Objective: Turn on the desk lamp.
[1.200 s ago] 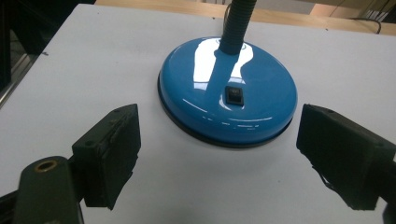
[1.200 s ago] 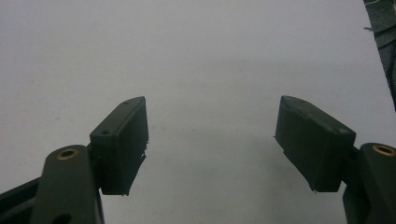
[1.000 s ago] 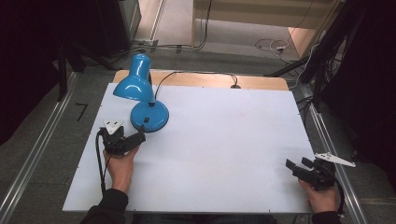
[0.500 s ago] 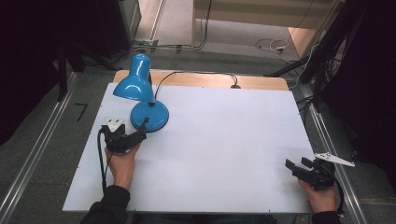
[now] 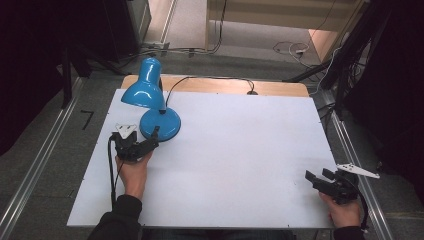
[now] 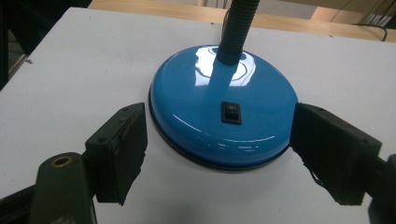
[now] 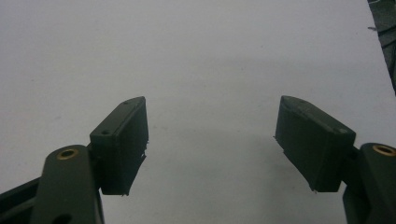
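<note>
Dark floor and cables are surrounding the white table [image 5: 235,150], which is carrying a blue desk lamp [image 5: 152,107] at its far left. From the high view, the lamp's round base [image 5: 161,125] is sitting on the table with the shade [image 5: 145,87] leaning to the left and its black cord [image 5: 210,78] trailing along the far edge. In the person's left hand, the left claw [image 5: 152,141] is reaching toward the near side of the base. From the left gripper view, its jaws are spread on either side of the base [image 6: 223,116], just beside the rim, and they have just been closing a little; whether the pads are touching the rim I cannot tell. A black rocker switch [image 6: 231,112] is facing the claw. At the near right corner, the right claw [image 5: 316,176] is hovering over bare table, jaws spread wide with nothing between them.
</note>
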A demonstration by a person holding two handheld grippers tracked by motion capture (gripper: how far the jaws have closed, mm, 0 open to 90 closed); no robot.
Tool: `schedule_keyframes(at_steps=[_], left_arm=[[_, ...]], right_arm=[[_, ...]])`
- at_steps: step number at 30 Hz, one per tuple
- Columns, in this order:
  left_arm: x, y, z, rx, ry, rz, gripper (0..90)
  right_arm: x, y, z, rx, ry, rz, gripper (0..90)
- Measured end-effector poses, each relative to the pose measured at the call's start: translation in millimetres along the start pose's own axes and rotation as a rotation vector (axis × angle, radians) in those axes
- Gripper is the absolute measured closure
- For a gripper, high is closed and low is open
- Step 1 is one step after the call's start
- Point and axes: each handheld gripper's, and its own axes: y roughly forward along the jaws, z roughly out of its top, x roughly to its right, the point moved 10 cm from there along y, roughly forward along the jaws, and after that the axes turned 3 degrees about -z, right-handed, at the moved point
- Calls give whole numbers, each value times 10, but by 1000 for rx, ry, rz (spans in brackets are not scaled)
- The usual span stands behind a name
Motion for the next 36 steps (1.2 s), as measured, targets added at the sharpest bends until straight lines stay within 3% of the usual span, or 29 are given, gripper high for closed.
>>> schedule_keyframes(at_steps=[6,13,20,26,36], left_arm=[[-17,66,4,2,-10,10,222],[-4,133,63,4,20,33,262],[44,205,129,46,17,5,406],[89,298,98,3,56,-8,496],[97,428,93,-25,30,-39,734]], right_arm=[[-2,2,0,-1,1,-1,241],[-1,3,-1,-2,1,1,241],[-1,3,0,0,1,2,241],[1,7,-1,-1,-1,3,240],[2,11,-3,-2,-1,6,241]])
